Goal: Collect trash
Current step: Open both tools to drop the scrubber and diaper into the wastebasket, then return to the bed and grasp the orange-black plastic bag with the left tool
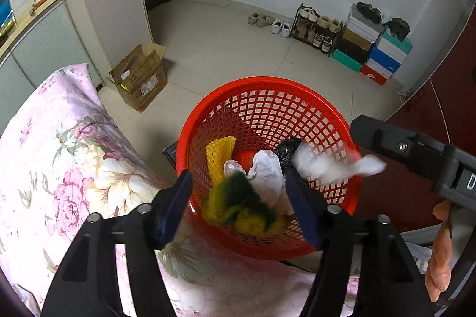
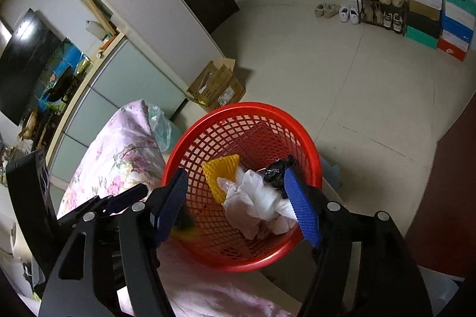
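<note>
A red mesh basket (image 1: 267, 97) stands beside the bed and holds a yellow foam net (image 1: 218, 153), crumpled white paper (image 1: 267, 171) and a black bag (image 1: 285, 149). My left gripper (image 1: 241, 207) hangs open over its near rim. A blurred yellow-and-green wad (image 1: 238, 204) lies loose between the pads, inside the basket. In the right wrist view my right gripper (image 2: 235, 207) is open above the basket (image 2: 247, 111), with white tissue (image 2: 258, 201) below and between its fingers, unclamped. In the left wrist view a blurred white tissue (image 1: 339, 166) is over the basket's right rim.
A pink floral bedcover (image 1: 65, 168) fills the left. On the tiled floor stand an open cardboard box (image 1: 139, 79), a shoe rack (image 1: 316, 31) and stacked shoe boxes (image 1: 374, 52). A hand (image 1: 440, 251) grips the right tool. Cabinets (image 2: 98, 97) line the left wall.
</note>
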`<state>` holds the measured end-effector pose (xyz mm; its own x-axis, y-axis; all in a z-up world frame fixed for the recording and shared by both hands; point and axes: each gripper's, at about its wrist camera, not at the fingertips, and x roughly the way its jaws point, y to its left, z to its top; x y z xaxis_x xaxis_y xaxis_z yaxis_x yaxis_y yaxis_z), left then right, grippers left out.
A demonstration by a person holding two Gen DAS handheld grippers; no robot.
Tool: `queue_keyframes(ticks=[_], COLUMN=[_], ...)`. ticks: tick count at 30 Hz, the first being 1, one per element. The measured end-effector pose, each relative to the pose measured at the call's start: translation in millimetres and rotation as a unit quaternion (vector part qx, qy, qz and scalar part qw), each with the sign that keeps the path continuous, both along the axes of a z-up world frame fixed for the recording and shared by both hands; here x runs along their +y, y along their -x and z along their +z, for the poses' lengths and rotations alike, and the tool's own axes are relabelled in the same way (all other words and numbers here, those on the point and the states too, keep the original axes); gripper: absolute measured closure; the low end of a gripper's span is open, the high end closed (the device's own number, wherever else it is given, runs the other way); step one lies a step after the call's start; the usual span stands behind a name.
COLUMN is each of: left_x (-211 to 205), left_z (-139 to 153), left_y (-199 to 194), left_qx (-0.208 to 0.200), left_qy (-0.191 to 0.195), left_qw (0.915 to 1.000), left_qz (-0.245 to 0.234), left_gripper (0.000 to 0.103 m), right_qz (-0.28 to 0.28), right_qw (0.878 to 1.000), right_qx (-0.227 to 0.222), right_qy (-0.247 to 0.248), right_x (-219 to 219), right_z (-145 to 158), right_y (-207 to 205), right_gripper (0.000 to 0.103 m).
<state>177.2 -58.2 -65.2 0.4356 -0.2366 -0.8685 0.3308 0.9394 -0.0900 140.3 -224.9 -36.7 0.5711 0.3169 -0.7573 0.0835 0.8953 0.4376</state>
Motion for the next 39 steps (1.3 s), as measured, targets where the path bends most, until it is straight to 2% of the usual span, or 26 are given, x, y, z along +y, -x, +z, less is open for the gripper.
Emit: queue_keyframes(ticks=[3,8,17,21,26,31,39], left_x=[2,10,39,58,96,144,228], left_z=[1,15,58,75,91,105,110], left_y=[1,10,42,63,91,124,184], left_qx=[0.001,-0.011,-0.062,-0.087,-0.104,-0.124,-0.126], left_qy=[-0.001,-0.002,-0.014,-0.032,-0.04,-0.066,-0.074], left_qw=[1.0,0.9999,0.9978,0.9951,0.9919,0.9857,0.9739], left_qz=[0.003,0.009,0.022,0.035,0.06,0.093,0.174], left_gripper=[0.035,0.022,0.021,0.021,0.021,0.021,0.021], right_qz=[0.002,0.0,0.008,0.019,0.054,0.097,0.168], right_qw=[1.0,1.0,0.998,0.995,0.991,0.986,0.976], right_qx=[-0.003,-0.015,-0.058,-0.084,-0.103,-0.113,-0.119], right_qy=[-0.001,0.0,0.026,0.047,0.064,0.071,0.071], right_x=[0,-6,2,14,42,74,133], right_z=[2,9,33,45,52,56,59], right_y=[2,7,26,36,47,58,73], right_gripper=[0.038,0.038,0.038,0.038,0.038,0.038,0.038])
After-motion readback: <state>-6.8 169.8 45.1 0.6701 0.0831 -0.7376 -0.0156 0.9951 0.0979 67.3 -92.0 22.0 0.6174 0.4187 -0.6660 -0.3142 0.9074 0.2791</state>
